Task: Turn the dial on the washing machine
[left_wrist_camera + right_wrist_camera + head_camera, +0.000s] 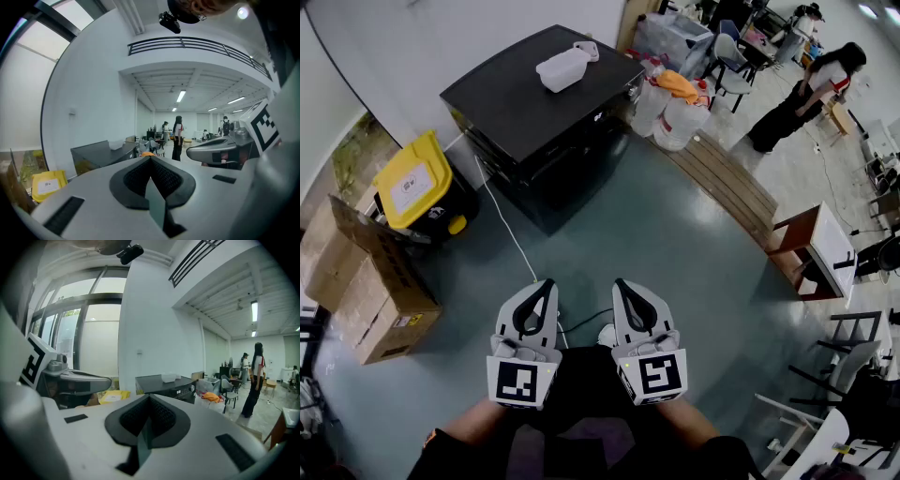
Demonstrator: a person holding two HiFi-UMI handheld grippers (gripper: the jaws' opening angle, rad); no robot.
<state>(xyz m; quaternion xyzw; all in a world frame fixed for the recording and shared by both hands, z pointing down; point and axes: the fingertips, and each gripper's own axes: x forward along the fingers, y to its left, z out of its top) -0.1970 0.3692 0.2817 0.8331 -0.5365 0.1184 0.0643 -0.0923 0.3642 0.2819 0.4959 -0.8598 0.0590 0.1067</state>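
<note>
Black washing machine (pixel 534 103) sits well ahead; left gripper (pixel 546 284) and right gripper (pixel 622 284) both pressed together, empty

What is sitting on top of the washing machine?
A white plastic tub sits near the far edge of the washing machine, with a smaller white thing beside it. What the tub holds cannot be seen.

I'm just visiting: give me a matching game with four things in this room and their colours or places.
Things:
1 washer
2 tub
3 bin
4 boxes

Descriptions:
A yellow lid
B brown cardboard, far left
C black, straight ahead
D white, on top of the washer

Pairs: 1-C; 2-D; 3-A; 4-B
</note>
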